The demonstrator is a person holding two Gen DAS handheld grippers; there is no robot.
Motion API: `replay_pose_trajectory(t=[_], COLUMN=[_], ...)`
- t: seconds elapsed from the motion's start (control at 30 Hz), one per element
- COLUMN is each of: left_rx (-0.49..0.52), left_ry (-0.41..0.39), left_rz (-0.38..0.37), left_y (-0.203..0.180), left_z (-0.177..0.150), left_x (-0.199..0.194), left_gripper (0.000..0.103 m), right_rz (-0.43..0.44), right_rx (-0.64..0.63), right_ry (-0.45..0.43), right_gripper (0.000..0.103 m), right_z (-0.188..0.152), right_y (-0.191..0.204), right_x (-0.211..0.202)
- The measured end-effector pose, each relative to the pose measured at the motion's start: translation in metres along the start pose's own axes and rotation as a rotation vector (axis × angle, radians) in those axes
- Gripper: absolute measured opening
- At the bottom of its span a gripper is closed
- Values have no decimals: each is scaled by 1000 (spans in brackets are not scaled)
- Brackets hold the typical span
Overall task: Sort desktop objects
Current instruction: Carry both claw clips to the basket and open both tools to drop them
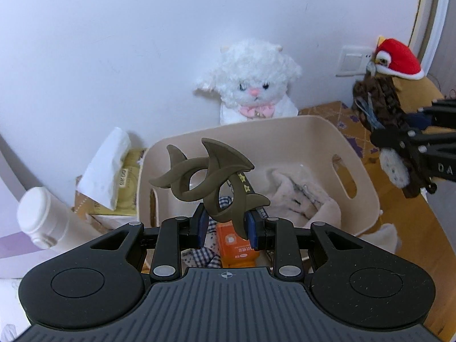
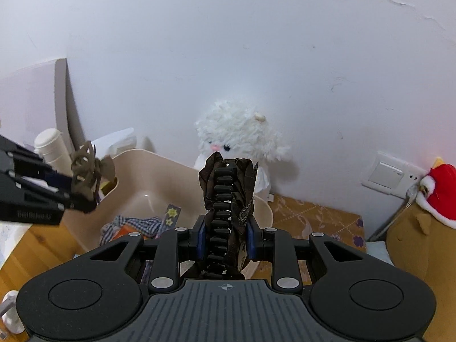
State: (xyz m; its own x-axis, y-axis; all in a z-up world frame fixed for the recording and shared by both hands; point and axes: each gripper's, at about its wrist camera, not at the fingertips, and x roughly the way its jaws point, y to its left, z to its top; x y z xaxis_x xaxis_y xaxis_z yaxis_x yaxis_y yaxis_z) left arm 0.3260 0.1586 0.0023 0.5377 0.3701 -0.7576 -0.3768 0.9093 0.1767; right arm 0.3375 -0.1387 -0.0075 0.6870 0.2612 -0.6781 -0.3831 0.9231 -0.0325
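Olive-brown plastic first: our left gripper (image 1: 225,228) is clenched on a hair claw clip (image 1: 208,179) of interlocking curved shapes, gripped by its lower end and held up over the near rim of the beige storage bin (image 1: 319,134). Our right gripper (image 2: 225,242) is clamped on a black toothed hair clip with dark brown fabric (image 2: 228,199), held upright just short of the bin's rim.

Beyond the fingers, the bin already holds a blue-and-white checked cloth (image 2: 131,223), an orange packet (image 1: 236,245), a strip with yellow stars (image 2: 171,213) and a pale fluffy cloth (image 1: 302,199). We judge the sort well under way, with both clips likely bound for the bin and neither yet released.

Left of the bin stand a white bottle (image 1: 42,222) and a tissue pack (image 1: 108,168) on a yellow box. Whether these are to be sorted, we cannot tell.

Against the wall sit a white plush lamb (image 1: 253,85) and, to the right, a red-capped plush toy (image 2: 439,193) beside a wall switch (image 2: 387,173).

Hidden or unclear: the bin floor under the cloths, the orange packet's print, and most of the wooden desk (image 1: 404,228), covered by gripper bodies. In the left view a speckled fuzzy bit (image 1: 396,171) hangs at the right gripper; what it belongs to is uncertain.
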Motion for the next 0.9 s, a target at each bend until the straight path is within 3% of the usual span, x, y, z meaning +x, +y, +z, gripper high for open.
replay_pose_trajectory(t=[0.33,0.73,0.9], left_rx=[4,1,8], left_ry=[106,238,264], left_rz=[42,33,22], left_y=[-6,-15,-16], left_z=[-4,-10,-16], left_x=[55,92,94], left_gripper=[28,28,29], right_rz=[47,60,75], right_rx=[92,120,121], right_ry=[120,230,218], right_gripper=[26,27,47], right_z=[-9,-28,-30], right_y=[7,11,10], right_x=[59,81,73])
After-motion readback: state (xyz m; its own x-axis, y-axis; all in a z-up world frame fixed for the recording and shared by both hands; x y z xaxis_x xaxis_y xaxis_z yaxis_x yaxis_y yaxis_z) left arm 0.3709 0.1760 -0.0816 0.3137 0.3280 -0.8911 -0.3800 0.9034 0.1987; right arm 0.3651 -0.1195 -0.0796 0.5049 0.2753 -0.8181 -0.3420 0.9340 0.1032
